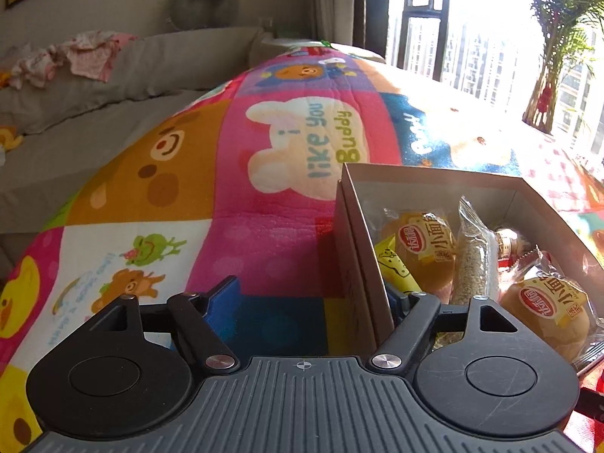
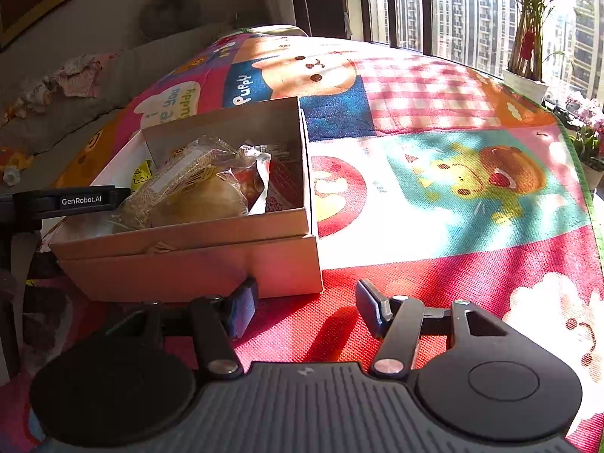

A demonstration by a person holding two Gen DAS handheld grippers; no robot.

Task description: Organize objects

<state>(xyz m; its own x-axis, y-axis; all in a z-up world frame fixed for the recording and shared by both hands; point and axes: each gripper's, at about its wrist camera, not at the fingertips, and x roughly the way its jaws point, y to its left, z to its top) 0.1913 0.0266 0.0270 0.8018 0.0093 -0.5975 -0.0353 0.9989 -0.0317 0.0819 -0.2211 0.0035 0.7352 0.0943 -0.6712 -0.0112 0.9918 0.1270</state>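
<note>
An open cardboard box [image 1: 434, 177] sits on a cartoon-print blanket [image 1: 264, 151]. Inside it lie two wrapped bread buns [image 1: 422, 241] [image 1: 547, 309], a clear packet of a grainy bar [image 1: 472, 264] and a yellow packet [image 1: 396, 268]. My left gripper [image 1: 315, 296] is open wide and straddles the box's left wall, with one finger outside and one inside, and the pads stand off the wall. My right gripper [image 2: 307, 304] is open just in front of the box [image 2: 188, 264], near its front right corner, with only red blanket between the fingers. A bun [image 2: 204, 200] shows in the right wrist view too.
A grey sofa with crumpled clothes [image 1: 75, 56] lies to the left. Behind the blanket are a bright window, a potted plant [image 2: 528, 56] and pink flowers [image 2: 589, 124] at the right edge. The left tool's black labelled bar [image 2: 81, 200] reaches over the box's left side.
</note>
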